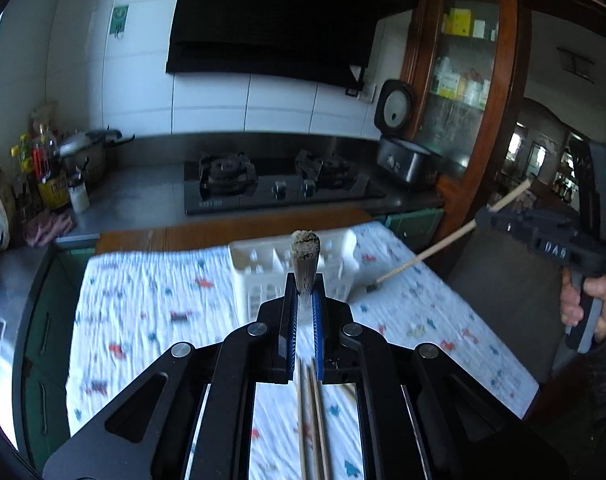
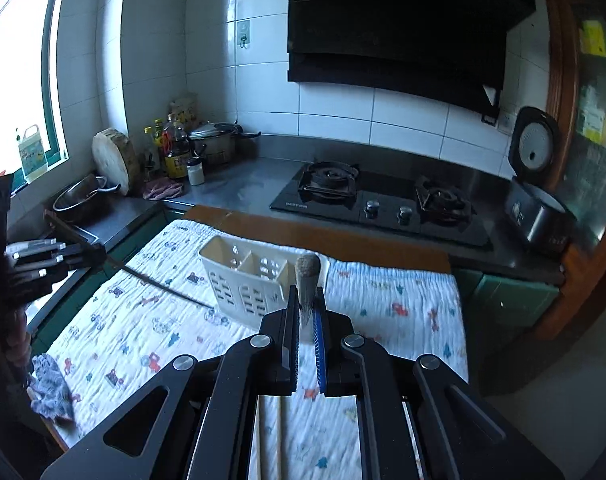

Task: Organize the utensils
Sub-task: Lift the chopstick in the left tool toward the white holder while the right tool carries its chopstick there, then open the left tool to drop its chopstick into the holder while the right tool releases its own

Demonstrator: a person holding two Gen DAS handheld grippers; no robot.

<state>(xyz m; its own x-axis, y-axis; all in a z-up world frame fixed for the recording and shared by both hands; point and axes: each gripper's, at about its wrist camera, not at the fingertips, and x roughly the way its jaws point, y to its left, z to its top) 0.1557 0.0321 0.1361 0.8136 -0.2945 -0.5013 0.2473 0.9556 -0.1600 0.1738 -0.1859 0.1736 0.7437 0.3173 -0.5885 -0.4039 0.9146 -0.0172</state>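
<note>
A white slotted utensil holder (image 1: pixel 291 276) (image 2: pixel 247 280) stands on the patterned cloth at the far side of the table. My left gripper (image 1: pixel 305 292) is shut on a chopstick whose blunt end (image 1: pixel 305 254) points at the camera; from the right wrist view it shows as a dark stick (image 2: pixel 159 284) slanting down toward the holder. My right gripper (image 2: pixel 306 300) is shut on a pale wooden chopstick (image 1: pixel 435 248), end-on in its own view (image 2: pixel 308 276), its tip near the cloth right of the holder. More chopsticks (image 1: pixel 313 420) lie on the cloth below my left gripper.
A gas hob (image 2: pixel 383 204) sits on the steel counter behind the table. An open rice cooker (image 2: pixel 539 208) stands at the right, with bottles and a pot (image 2: pixel 211 144) at the left. A grey rag (image 2: pixel 51 392) lies at the table's left edge.
</note>
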